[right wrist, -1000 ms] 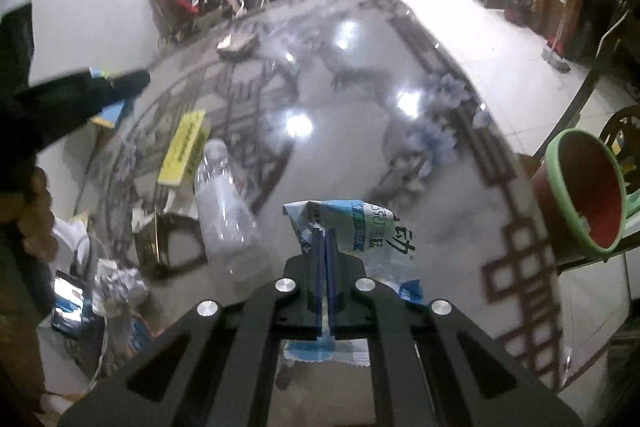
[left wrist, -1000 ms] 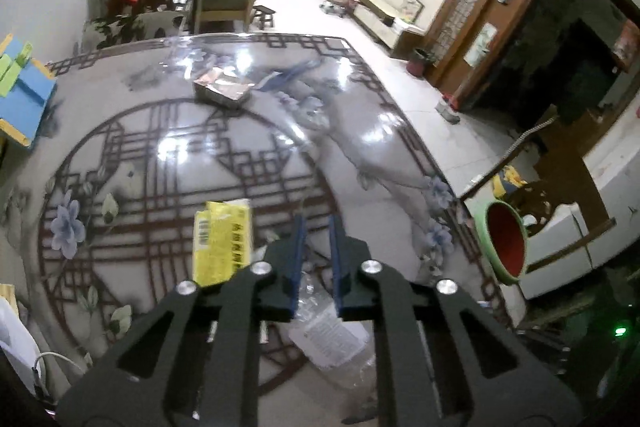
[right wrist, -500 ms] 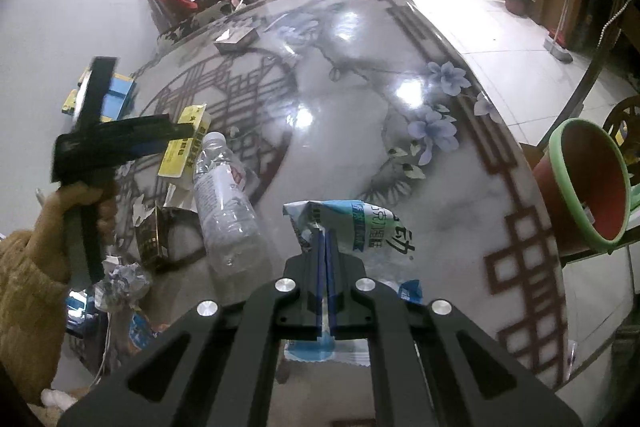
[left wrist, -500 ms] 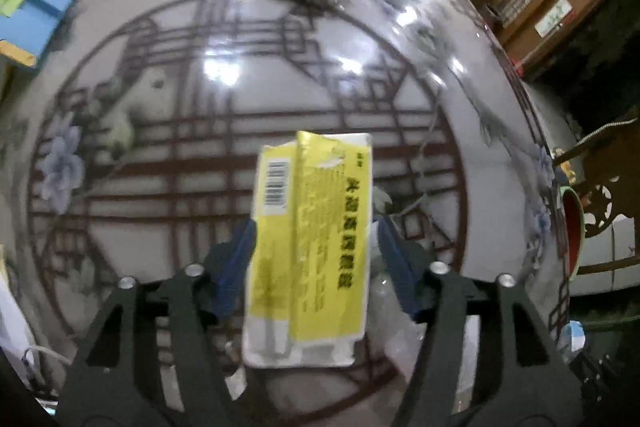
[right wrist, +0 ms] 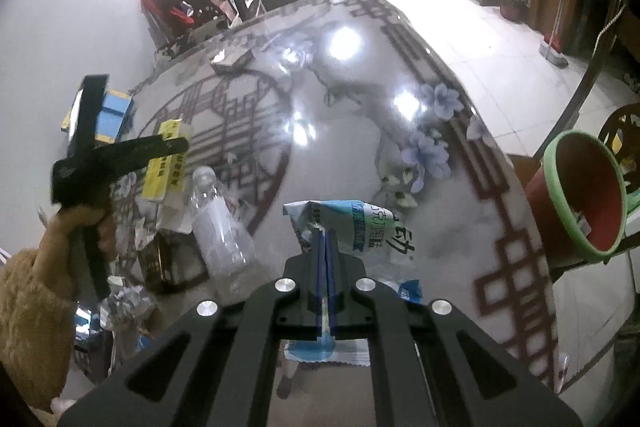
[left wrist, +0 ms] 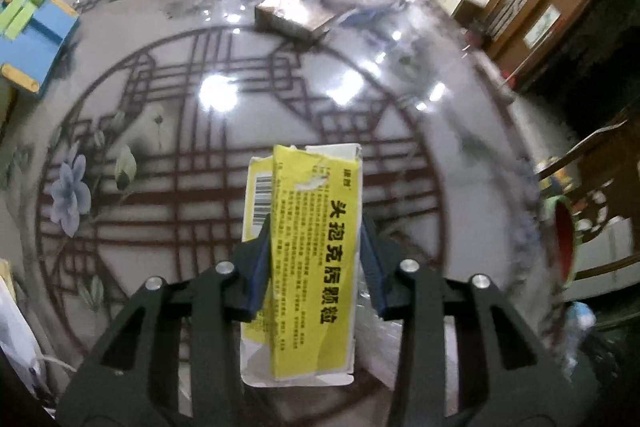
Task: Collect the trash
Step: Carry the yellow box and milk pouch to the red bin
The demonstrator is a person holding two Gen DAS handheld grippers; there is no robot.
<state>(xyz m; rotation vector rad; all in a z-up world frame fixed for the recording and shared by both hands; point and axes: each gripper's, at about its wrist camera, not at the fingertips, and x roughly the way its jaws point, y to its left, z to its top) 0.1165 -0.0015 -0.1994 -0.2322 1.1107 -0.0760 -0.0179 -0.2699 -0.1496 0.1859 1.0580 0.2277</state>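
Observation:
A flattened yellow and white carton (left wrist: 308,251) lies on the patterned table; it also shows in the right wrist view (right wrist: 166,163). My left gripper (left wrist: 316,227) has its jaws around the carton, one blue pad on each long side, closing on it. My right gripper (right wrist: 323,239) is shut on a blue and white plastic wrapper (right wrist: 352,227) above the table. A clear empty plastic bottle (right wrist: 224,235) lies between the two grippers. The red bin with a green rim (right wrist: 580,195) stands off the table's right edge.
A small brown box (left wrist: 294,13) lies at the far side of the table. A blue and wood block (left wrist: 32,35) sits at the far left edge. Crumpled foil and paper scraps (right wrist: 128,301) lie near the front left. Chairs stand behind the table.
My left gripper opened, moved left over the yellow carton and has come down around it, jaws narrowing. My right gripper keeps hold of the wrapper, almost still.

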